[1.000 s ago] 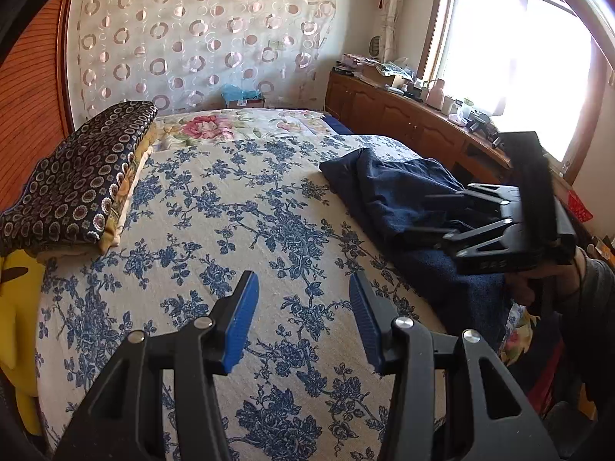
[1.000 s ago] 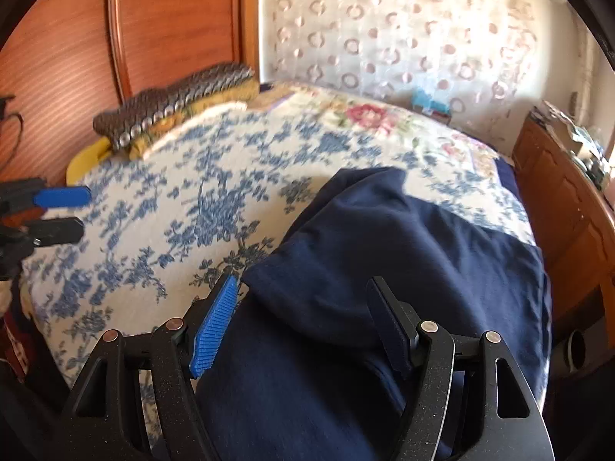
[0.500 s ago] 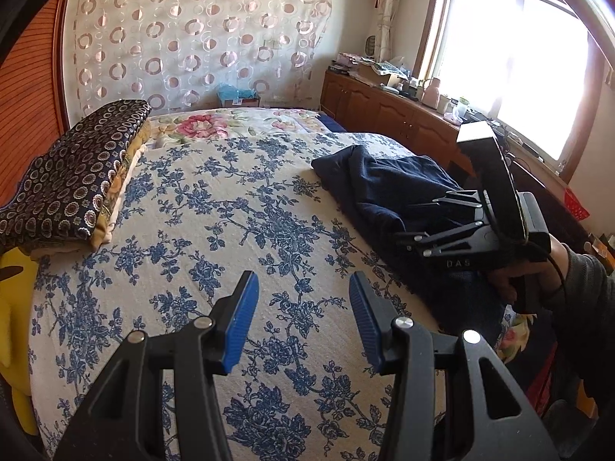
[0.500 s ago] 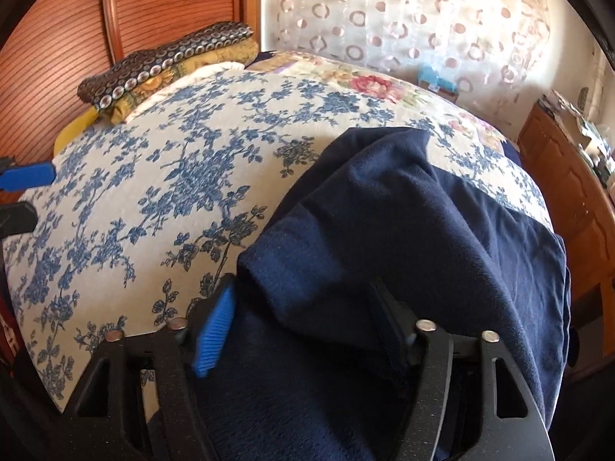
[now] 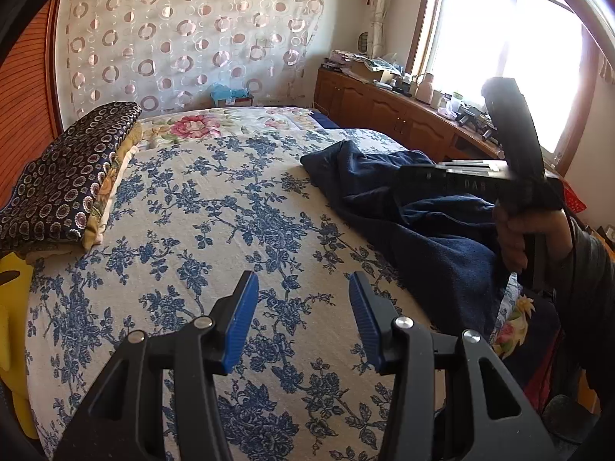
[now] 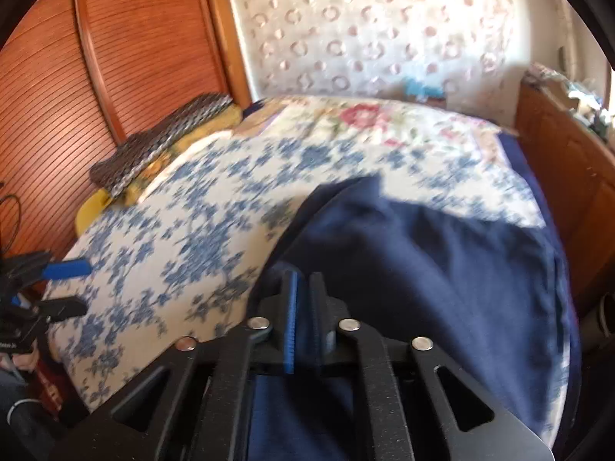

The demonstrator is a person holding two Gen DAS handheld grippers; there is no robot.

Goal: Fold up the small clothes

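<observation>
A: Which step is this?

B: The pick-up, I'd judge. The right gripper point(image 6: 301, 299) has its 2 jaws drawn together on a fold of the navy garment point(image 6: 423, 253); a strip of dark cloth shows between the pads. They have just been closing. The rest of the garment spreads ahead of those jaws and to their right, rumpled on the floral bedspread point(image 5: 215, 207).

A: And the other one?

B: The left gripper point(image 5: 303, 319) hangs over bare bedspread with its jaws apart and nothing between them. From there the garment lies ahead and off to the right, well apart from the pads.

A: So what does the next move call for?

B: Probably lifting or dragging the pinched edge out so the cloth opens flat, with the left jaws coming across to take a 2nd edge or corner. The cloth is soft and bunched, so a single pinch may gather more than 1 layer; that needs checking before any fold.

A: Anything in the way?

B: Little. A folded stack of patterned bedding point(image 5: 65, 188) sits far ahead and left of the left jaws, clear of the work. The person's hand point(image 5: 515, 238) grips the right tool's handle above the near part of the garment. The wooden cabinet point(image 5: 388, 111) beyond the bed is out of reach.
</observation>
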